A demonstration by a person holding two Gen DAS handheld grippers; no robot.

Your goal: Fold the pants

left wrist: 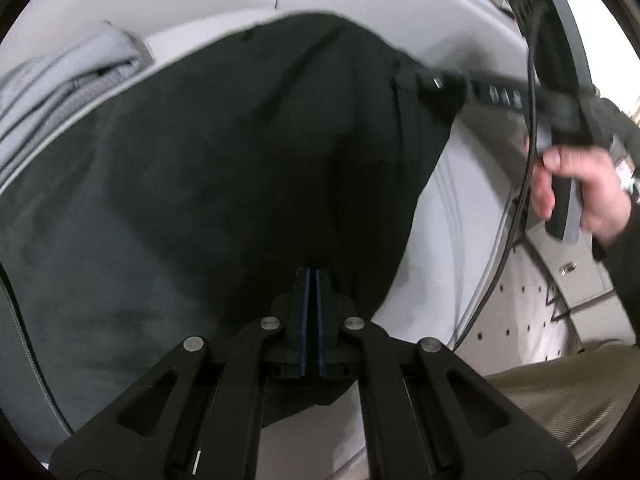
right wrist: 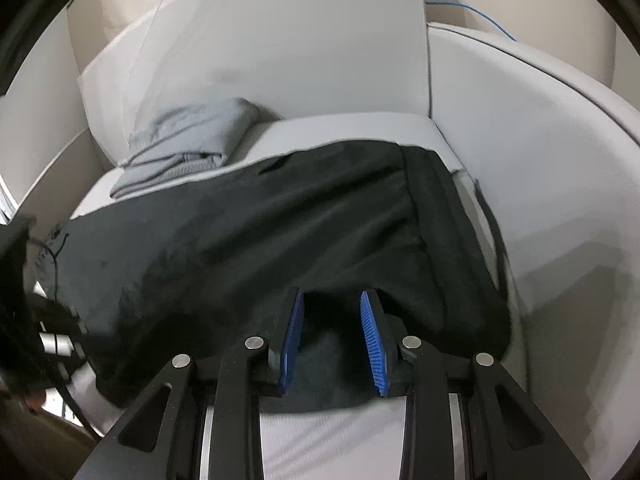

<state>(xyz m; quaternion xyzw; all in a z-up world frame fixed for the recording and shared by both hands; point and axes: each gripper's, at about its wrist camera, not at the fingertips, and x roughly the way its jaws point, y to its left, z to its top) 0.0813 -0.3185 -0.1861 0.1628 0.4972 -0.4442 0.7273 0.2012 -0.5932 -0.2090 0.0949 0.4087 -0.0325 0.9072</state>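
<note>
Black pants (right wrist: 256,232) on pale seat (right wrist: 360,130), left gripper (left wrist: 312,276) jaws together (nothing between), right gripper (right wrist: 332,300) jaws apart over cloth

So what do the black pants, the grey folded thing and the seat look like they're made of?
Black pants: soft matte woven or brushed cloth, no shine, limp folds. Grey folded garment: looks like knit jersey or sweatshirt fabric, with a fine ribbed edge. Seat: smooth pale leather or vinyl, faint sheen, piped seams; which one is unclear.
</note>
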